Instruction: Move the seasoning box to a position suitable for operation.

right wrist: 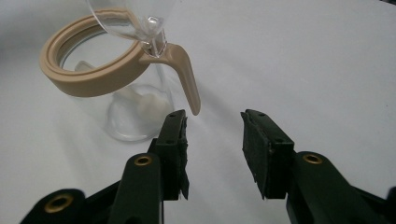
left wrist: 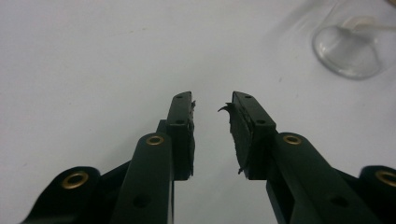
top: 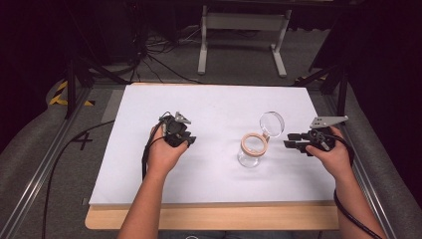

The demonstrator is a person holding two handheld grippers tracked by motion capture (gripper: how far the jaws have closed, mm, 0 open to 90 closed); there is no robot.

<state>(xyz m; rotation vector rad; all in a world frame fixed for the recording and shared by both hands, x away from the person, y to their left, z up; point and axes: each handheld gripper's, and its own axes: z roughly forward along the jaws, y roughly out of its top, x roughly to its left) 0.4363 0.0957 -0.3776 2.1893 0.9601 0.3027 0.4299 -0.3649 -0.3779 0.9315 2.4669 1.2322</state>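
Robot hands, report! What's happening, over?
Left gripper open, empty. Right gripper open beside the glass jar. Jar's lid flipped up. Nothing blocking.

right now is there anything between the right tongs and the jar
Nothing visible. The right tongs sit open beside the glass jar, with bare white table between them. The jar's tan lever hangs down just ahead of one jaw tip, apart from it.

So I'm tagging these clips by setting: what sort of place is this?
Likely a lab or recording workspace, not a home: a white board on a table framed by metal rails, loose cables on grey carpet, and a person holding a hand-held gripper in each hand.
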